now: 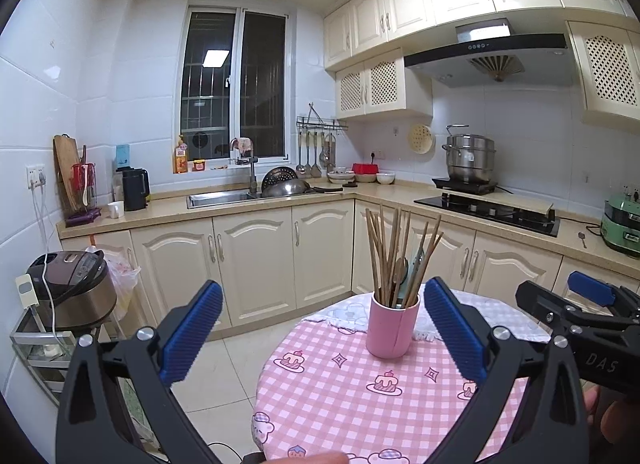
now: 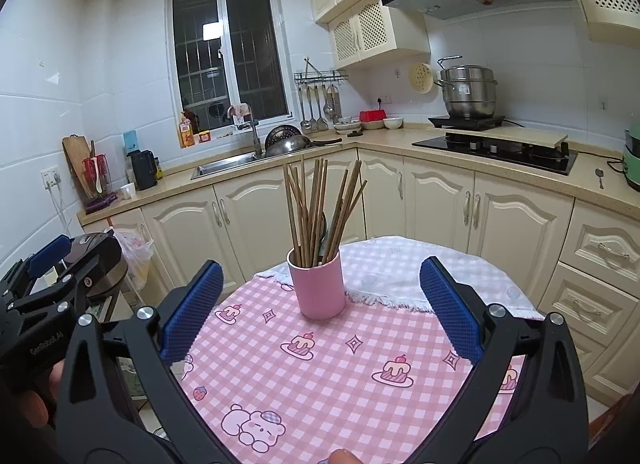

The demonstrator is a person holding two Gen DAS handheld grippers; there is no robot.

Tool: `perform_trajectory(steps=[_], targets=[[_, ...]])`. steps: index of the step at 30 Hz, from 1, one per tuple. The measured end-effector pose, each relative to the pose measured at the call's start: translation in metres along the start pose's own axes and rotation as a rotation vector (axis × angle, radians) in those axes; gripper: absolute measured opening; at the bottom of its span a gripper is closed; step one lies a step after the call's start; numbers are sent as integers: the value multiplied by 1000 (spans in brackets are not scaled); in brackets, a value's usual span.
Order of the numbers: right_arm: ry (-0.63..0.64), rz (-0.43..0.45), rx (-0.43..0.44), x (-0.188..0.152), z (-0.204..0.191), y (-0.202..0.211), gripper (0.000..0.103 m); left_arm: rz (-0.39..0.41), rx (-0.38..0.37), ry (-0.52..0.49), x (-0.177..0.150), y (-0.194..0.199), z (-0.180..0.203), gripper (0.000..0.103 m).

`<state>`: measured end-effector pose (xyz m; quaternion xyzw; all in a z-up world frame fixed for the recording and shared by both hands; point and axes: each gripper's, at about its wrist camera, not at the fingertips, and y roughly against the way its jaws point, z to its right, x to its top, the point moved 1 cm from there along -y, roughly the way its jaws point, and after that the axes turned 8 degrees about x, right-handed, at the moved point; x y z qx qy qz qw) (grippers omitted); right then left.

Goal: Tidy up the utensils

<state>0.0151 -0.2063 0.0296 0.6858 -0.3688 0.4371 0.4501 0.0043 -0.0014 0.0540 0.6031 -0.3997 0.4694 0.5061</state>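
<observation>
A pink cup [image 1: 392,324] stands upright on the round table with a pink checked cloth [image 1: 340,396]. It holds several wooden chopsticks [image 1: 384,248] and spoons. In the right wrist view the cup [image 2: 318,284] and chopsticks [image 2: 316,208] stand ahead at the table's far side. My left gripper [image 1: 324,328] is open and empty, held above the table's near edge, short of the cup. My right gripper [image 2: 320,304] is open and empty, also short of the cup. Each gripper shows at the other view's side: the right one [image 1: 588,296], the left one [image 2: 52,260].
A white fringed cloth [image 2: 400,272] covers the table's far part. Cream kitchen cabinets [image 1: 256,260] and a counter with sink [image 1: 220,198] and stove [image 1: 488,210] run behind. A rice cooker [image 1: 76,288] sits on a rack at the left. A spoon [image 2: 599,176] lies on the counter.
</observation>
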Motion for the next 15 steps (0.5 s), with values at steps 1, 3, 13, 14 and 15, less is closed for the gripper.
perform_trajectory(steps=[1, 3, 13, 14, 15], targets=[[0, 0, 1, 0, 0, 0, 97, -2, -4, 2, 0, 0, 0, 99], [-4, 1, 3, -2, 0, 1, 97, -3, -11, 9, -1, -1, 0, 99], [-14, -7, 2, -4, 1, -1, 97, -35, -8, 16, -7, -7, 0, 99], [-14, -7, 1, -4, 1, -1, 97, -39, -16, 19, -7, -8, 0, 99], [-14, -7, 2, -4, 1, -1, 97, -43, -22, 22, -7, -8, 0, 99]])
